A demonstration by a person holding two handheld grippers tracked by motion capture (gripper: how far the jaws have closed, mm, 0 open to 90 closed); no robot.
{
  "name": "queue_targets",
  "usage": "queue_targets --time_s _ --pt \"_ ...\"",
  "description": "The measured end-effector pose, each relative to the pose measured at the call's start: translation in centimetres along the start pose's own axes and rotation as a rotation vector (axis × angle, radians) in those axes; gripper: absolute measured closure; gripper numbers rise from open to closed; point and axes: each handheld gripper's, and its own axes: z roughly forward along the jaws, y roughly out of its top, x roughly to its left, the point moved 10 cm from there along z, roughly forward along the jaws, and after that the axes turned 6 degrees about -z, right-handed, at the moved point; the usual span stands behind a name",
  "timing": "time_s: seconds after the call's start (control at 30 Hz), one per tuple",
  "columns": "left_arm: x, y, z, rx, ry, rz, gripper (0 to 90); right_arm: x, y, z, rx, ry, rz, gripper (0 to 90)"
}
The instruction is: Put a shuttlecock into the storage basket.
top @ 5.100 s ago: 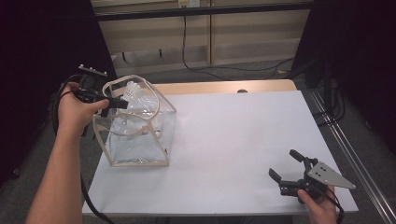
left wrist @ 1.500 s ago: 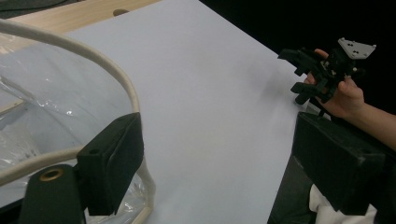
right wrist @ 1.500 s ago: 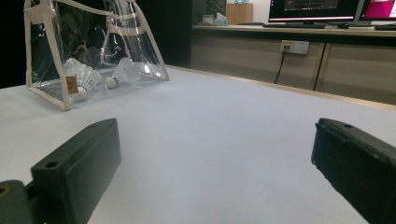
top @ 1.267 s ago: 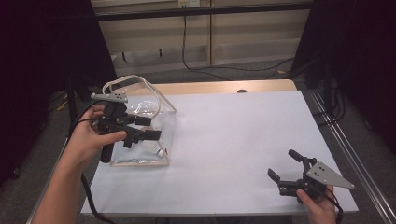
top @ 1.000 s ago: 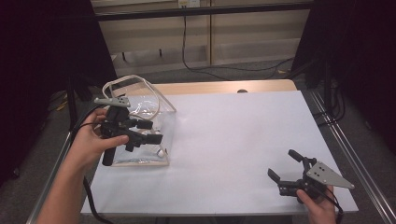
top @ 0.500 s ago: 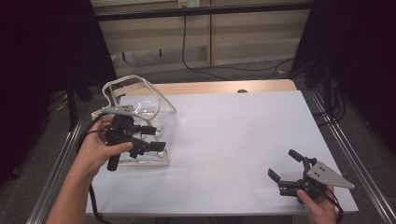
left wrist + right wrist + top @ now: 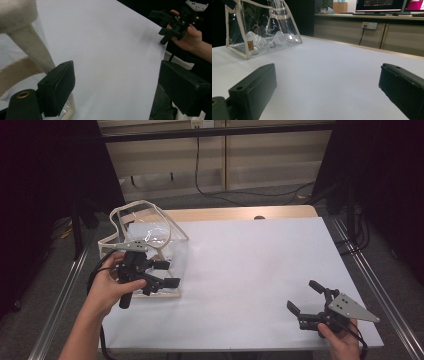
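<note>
A clear bag (image 7: 176, 247) with beige trim and a looped handle stands at the left of the white table (image 7: 250, 260). In the right gripper view, two white shuttlecocks (image 7: 255, 41) lie inside the bag (image 7: 237, 25). My left gripper (image 7: 167, 274) hovers at the bag's near side, open and holding nothing. In the left gripper view a beige strap (image 7: 30, 47) crosses just beyond the left jaw, and my left gripper (image 7: 120, 80) has its jaws wide apart. My right gripper (image 7: 303, 296) rests open near the table's front right corner, its jaws (image 7: 324, 82) empty and facing the bag.
A wooden strip (image 7: 240, 213) runs along the table's far edge, with metal rails down both sides. Cabinets, a wall socket and trailing cables (image 7: 210, 180) lie behind. Monitors (image 7: 382, 5) sit on a counter in the right gripper view.
My left gripper has come away from the bag's handle and moved down the bag toward its near edge. The right gripper has stayed put.
</note>
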Motion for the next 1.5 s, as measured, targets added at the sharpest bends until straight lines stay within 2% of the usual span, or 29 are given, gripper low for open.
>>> queue_targets --time_s 0.97,1.5 --pt "0.1 -2.0 1.6 -0.048 -0.019 0.007 14.5 0.0 0.0 0.0 -0.001 0.0 0.003 1.4" --pt "0.4 -3.3 2.5 -0.067 -0.026 -0.01 14.4 0.0 0.0 0.0 -0.001 0.0 0.001 1.4"
